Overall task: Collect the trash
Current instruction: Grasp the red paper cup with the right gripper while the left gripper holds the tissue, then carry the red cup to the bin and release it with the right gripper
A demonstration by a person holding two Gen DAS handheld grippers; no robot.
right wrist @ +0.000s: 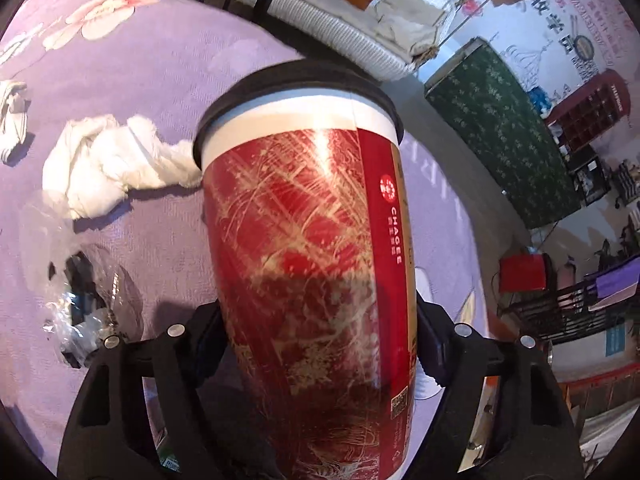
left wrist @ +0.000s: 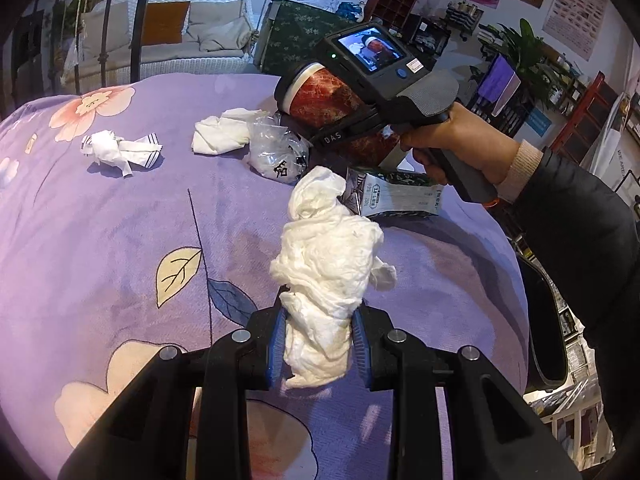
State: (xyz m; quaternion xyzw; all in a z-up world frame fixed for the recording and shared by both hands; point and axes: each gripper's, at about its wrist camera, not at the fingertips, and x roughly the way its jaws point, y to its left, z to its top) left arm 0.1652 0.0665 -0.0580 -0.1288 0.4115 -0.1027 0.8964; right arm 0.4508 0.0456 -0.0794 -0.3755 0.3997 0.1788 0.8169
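Squeezing a soft, light crumpled white tissue wad (left wrist: pixel 320 280) in my left gripper (left wrist: pixel 318 350) above the purple bed; my right gripper (right wrist: pixel 320 344) clamps a tall red paper cup (right wrist: pixel 316 248) mid-body, probably empty and crushable.

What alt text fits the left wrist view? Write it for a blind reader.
The left gripper clamps a crumpled white tissue above a purple floral blanket. Beyond it, the right gripper holds a red paper cup, with more tissues, a clear plastic bag and a carton lying nearby.
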